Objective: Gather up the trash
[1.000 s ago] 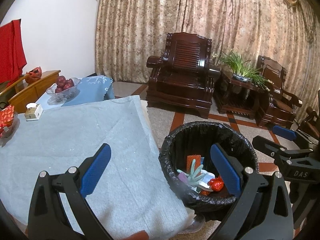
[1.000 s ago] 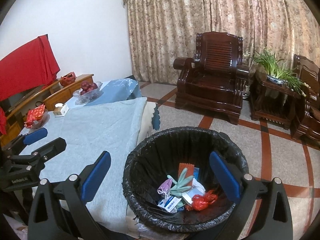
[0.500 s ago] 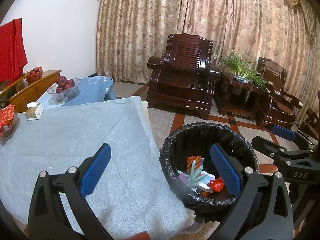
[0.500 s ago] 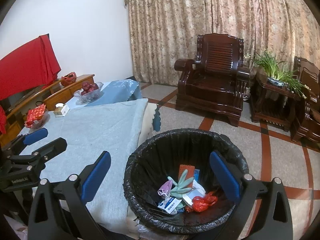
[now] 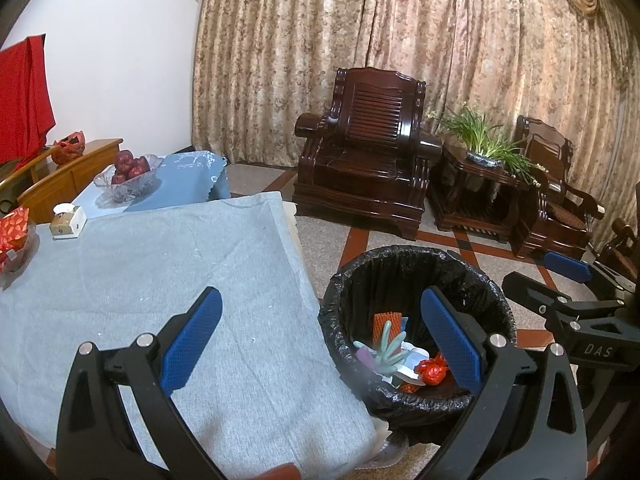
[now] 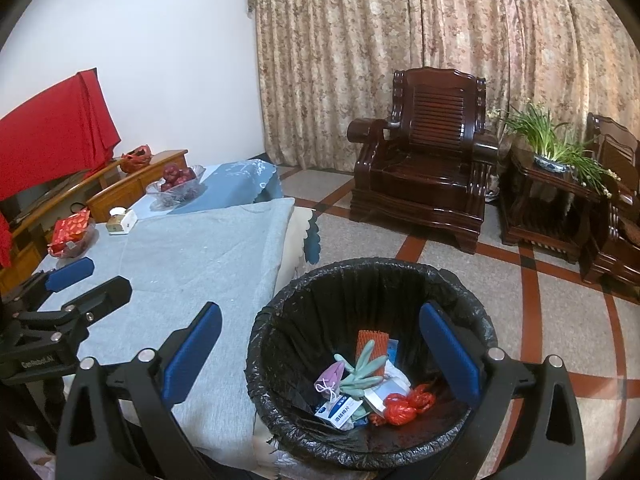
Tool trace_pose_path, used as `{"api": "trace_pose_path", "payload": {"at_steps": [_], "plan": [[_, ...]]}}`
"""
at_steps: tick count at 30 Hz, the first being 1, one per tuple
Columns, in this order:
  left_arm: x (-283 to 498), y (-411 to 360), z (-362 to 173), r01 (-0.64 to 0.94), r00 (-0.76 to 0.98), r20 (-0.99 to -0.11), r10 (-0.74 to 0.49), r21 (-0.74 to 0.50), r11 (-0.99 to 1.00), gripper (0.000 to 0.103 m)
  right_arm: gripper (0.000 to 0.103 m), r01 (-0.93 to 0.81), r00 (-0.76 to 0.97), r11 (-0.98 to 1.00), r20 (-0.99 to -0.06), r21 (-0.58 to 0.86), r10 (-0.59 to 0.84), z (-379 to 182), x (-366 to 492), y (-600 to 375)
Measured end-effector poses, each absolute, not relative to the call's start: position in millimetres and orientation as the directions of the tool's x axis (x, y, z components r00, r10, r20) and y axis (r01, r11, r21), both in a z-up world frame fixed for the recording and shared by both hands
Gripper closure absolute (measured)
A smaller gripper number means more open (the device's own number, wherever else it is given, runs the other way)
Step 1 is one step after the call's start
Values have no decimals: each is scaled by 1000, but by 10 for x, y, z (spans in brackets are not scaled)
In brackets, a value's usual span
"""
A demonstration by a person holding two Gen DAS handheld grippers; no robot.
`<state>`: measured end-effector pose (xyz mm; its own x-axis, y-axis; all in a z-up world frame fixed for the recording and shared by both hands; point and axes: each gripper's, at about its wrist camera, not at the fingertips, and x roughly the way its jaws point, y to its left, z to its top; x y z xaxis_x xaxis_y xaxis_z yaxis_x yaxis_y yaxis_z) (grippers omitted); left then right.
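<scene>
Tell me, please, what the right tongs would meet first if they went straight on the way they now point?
Probably the trash bin: the open right tongs point down into its black liner, so they would likely reach the trash in it, the green succulent-like piece or the orange foam net. Depth is uncertain.

Right gripper (image 5: 596, 350) body: "DAS"
Left gripper (image 6: 38, 364) body: "CoRobot.AI", small, partly unclear
Packet (image 6: 338, 410) in bin (image 6: 280, 320): Chinese print, unreadable

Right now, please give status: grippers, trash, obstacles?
Left gripper open, empty. Right gripper open, empty. Trash lies inside black bin. Nothing blocks.
</scene>
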<state>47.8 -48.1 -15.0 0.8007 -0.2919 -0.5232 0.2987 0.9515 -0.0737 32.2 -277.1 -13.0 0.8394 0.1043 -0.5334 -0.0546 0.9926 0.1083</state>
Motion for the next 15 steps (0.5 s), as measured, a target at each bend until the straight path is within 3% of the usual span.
{"api": "trace_pose_path", "payload": {"at_steps": [15], "plan": [[487, -465, -163, 299, 800, -523, -293, -75, 951, 6, 6, -56, 840, 993, -533, 107, 105, -128, 336, -2761]]}}
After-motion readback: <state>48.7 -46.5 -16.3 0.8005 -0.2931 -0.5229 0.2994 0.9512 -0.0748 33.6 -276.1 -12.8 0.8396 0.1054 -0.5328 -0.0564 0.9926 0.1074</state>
